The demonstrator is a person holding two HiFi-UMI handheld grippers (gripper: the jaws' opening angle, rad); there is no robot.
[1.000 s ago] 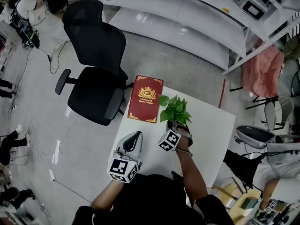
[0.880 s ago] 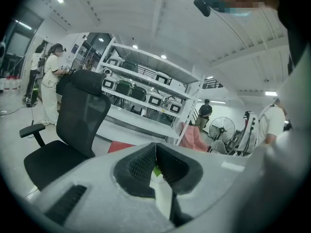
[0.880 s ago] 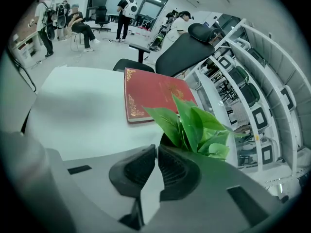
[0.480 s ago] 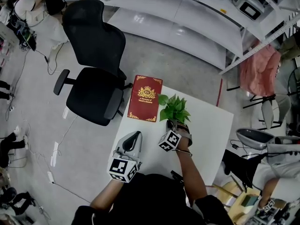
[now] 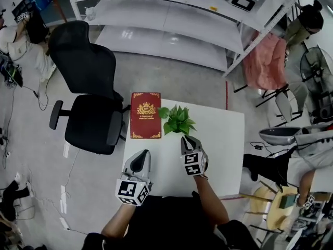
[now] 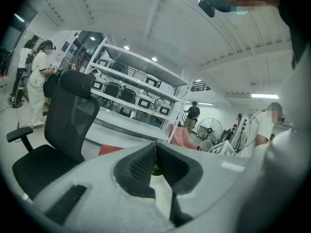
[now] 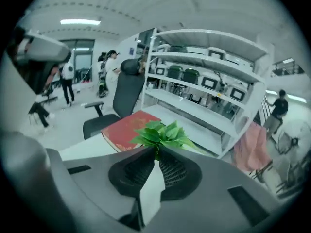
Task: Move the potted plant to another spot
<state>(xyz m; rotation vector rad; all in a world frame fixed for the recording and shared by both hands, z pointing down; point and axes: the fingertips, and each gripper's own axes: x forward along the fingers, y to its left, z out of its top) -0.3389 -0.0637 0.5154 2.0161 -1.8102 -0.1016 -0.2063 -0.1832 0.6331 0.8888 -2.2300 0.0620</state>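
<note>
The potted plant, a small bunch of green leaves, stands on the white table just right of a red book. My right gripper is right behind it, pointing at it, jaws shut tip to tip. In the right gripper view the leaves rise just past the shut tips of the right gripper; the pot is hidden behind them. My left gripper hovers over the table's near left part, shut and holding nothing. In its own view the left gripper has its pads together.
A black office chair stands left of the table, close to the book. White shelving runs along the far side. A pink cloth hangs at the right, and a person sits by the table's right edge.
My right gripper's jaws, spread around the pot before, are now shut and drawn slightly back from the plant. The head view has shifted. The left gripper has barely moved.
</note>
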